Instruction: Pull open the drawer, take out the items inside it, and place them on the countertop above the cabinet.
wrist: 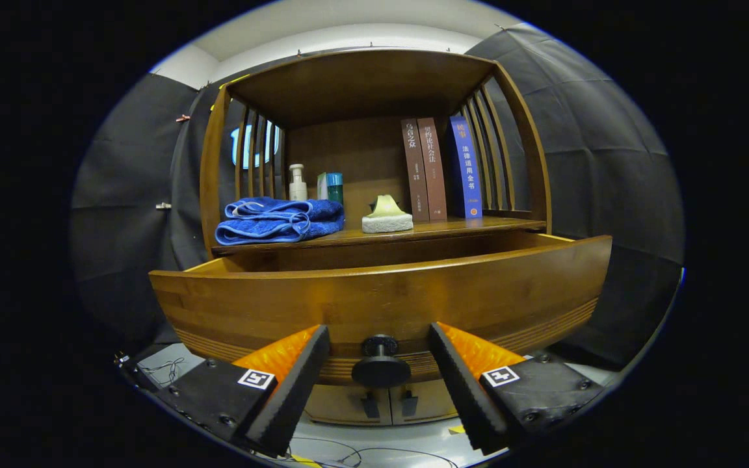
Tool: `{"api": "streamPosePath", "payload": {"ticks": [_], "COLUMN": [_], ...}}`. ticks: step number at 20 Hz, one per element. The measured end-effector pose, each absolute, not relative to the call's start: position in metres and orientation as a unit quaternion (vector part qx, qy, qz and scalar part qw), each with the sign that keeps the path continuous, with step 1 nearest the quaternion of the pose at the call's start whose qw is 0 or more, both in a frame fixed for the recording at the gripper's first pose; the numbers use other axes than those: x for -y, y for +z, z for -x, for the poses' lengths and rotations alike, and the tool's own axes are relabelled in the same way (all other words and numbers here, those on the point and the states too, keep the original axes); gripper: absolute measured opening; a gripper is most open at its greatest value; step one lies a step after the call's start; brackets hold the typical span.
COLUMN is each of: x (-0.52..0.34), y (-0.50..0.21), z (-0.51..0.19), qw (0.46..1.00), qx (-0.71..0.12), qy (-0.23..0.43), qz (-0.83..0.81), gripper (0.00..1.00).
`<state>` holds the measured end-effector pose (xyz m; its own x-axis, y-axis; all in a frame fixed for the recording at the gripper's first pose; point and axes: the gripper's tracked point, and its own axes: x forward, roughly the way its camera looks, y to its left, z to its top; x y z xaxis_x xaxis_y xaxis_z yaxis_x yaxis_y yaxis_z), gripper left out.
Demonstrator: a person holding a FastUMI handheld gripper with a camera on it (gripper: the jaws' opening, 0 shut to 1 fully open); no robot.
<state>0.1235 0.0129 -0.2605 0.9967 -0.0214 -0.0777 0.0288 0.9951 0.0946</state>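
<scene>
The wooden drawer (381, 296) stands pulled out of the cabinet, its front panel close ahead of me. Its round dark knob (380, 365) sits between my fingertips, with a gap on each side. My gripper (380, 335) is open around the knob and touches nothing. The drawer's inside is hidden behind the front panel. Above the drawer runs the countertop (465, 225), carrying a folded blue towel (278, 220) at the left and a pale sponge (386, 217) near the middle.
On the countertop's back stand a white pump bottle (297, 182), a teal box (332, 187), two brown books (424, 169) and a blue book (465, 168). Slatted wooden sides and a shelf roof enclose that space. Two small cabinet doors (387, 404) sit below the drawer. Cables lie on the floor.
</scene>
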Motion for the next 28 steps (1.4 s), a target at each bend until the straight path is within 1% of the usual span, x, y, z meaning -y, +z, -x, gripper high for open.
{"api": "streamPosePath", "payload": {"ticks": [4, 5, 12, 17, 21, 23, 28], "x": [-0.011, -0.011, -0.01, -0.009, -0.006, -0.006, -0.006], "y": [-0.259, -0.259, -0.26, -0.258, -0.259, -0.255, -0.252], "z": [-0.145, -0.15, -0.188, -0.215, -0.238, -0.231, -0.225], "qw": [0.998, 0.997, 0.998, 0.998, 0.998, 0.997, 0.995], "qx": [-0.036, -0.036, -0.046, -0.041, -0.045, -0.039, -0.06], "qy": [-0.009, -0.008, -0.006, 0.005, -0.003, -0.007, -0.001], "qz": [-0.06, -0.063, -0.036, -0.051, -0.055, -0.063, -0.076], "gripper": [0.99, 0.97, 0.98, 0.98, 0.98, 0.97, 0.98]}}
